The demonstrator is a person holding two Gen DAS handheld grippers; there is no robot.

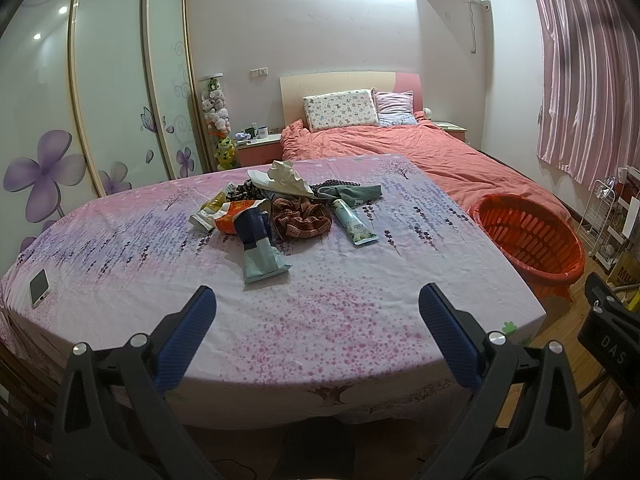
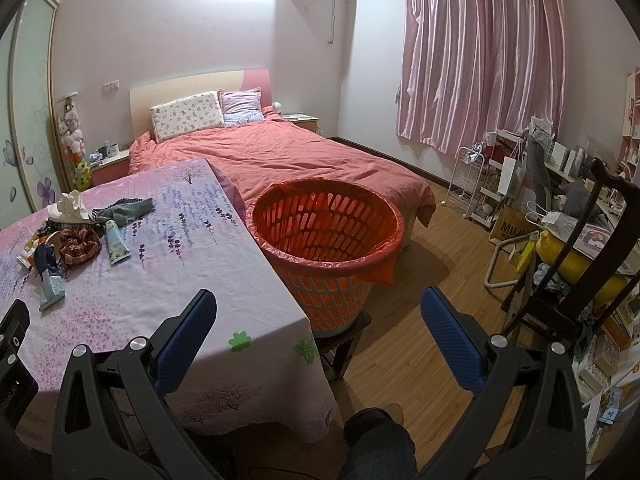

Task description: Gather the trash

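A heap of trash lies mid-table: a pale blue-green pouch (image 1: 262, 258), an orange wrapper (image 1: 234, 216), a yellow-silver packet (image 1: 210, 210), a white-green tube (image 1: 354, 222), crumpled tissue (image 1: 284, 174), a plaid scrunchie (image 1: 302, 220) and a grey-green cloth (image 1: 356, 194). The tube (image 2: 116, 244) and pouch (image 2: 50, 288) also show in the right wrist view. An orange basket (image 2: 328, 232) with a red liner stands on a stool at the table's right edge. My left gripper (image 1: 316, 308) is open over the near table. My right gripper (image 2: 318, 312) is open near the basket's front.
A phone (image 1: 39, 287) lies at the table's left edge. The table wears a pink-purple flowered cloth (image 1: 320, 320). A bed (image 2: 300, 152) stands behind. A dark chair (image 2: 580, 264), a white rack (image 2: 472, 176) and cluttered shelves stand at the right on the wooden floor.
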